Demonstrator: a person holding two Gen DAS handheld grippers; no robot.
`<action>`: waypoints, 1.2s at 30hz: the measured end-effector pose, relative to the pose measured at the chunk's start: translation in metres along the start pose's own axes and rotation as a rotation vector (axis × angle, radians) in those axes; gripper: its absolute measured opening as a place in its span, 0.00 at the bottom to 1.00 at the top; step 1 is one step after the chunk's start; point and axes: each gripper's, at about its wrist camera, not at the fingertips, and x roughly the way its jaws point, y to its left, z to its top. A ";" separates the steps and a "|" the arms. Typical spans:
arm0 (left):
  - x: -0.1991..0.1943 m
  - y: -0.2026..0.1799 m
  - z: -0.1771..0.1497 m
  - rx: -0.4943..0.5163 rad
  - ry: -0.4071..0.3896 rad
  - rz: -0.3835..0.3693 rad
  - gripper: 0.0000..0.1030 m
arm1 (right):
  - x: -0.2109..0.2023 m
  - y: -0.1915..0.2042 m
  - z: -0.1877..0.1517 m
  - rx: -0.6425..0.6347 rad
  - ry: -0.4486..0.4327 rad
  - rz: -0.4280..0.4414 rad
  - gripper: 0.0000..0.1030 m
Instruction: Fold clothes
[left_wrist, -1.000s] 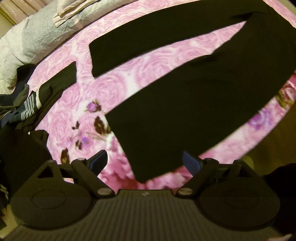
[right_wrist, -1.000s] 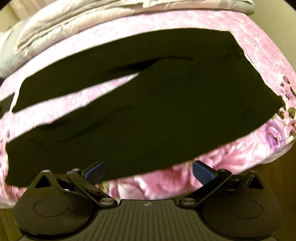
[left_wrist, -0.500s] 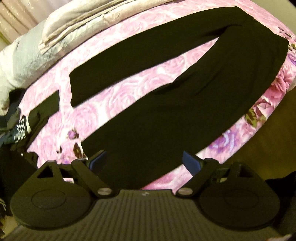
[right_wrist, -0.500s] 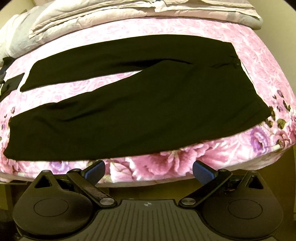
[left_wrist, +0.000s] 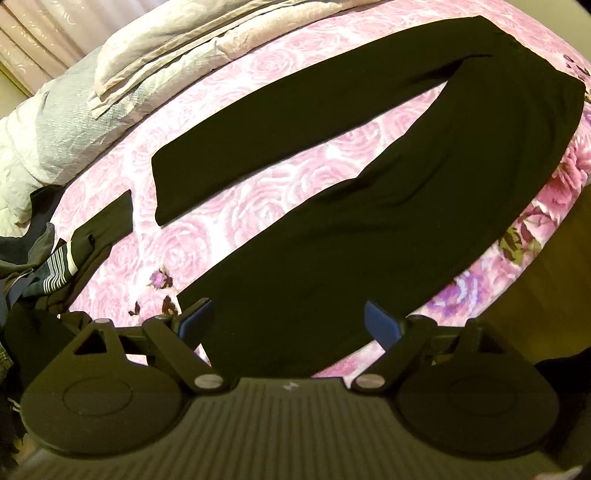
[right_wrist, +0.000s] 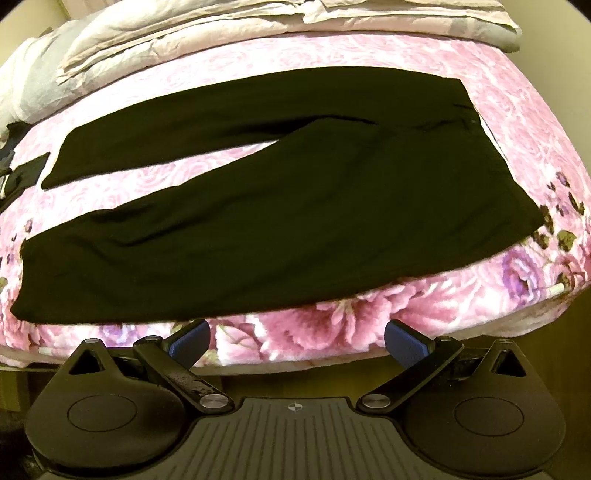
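Observation:
A pair of black trousers (left_wrist: 369, 229) lies flat on a pink rose-patterned bed, legs spread apart towards the left, waist at the right. It also shows in the right wrist view (right_wrist: 295, 221). My left gripper (left_wrist: 288, 321) is open and empty, hovering over the hem end of the near leg. My right gripper (right_wrist: 297, 339) is open and empty, held off the bed's front edge, below the near leg.
A pile of dark clothes with a striped piece (left_wrist: 55, 266) lies at the bed's left end. Folded grey and beige quilts (left_wrist: 129, 85) lie along the far side, also in the right wrist view (right_wrist: 221, 33). The pink bedspread (right_wrist: 332, 339) hangs over the front edge.
Both grippers have pulled back from the trousers, so more of the bed shows. The right gripper now sits below the bed's front edge. The trousers have not moved.

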 end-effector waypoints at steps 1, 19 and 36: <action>0.000 0.000 0.000 0.000 0.000 0.000 0.83 | 0.000 -0.001 0.000 -0.004 -0.002 0.000 1.00; 0.084 0.106 0.126 0.125 -0.123 0.059 0.83 | 0.013 -0.027 0.134 -0.293 -0.136 -0.151 1.00; 0.351 0.191 0.266 0.535 0.005 -0.245 0.71 | 0.149 -0.054 0.281 -0.524 -0.036 -0.124 0.86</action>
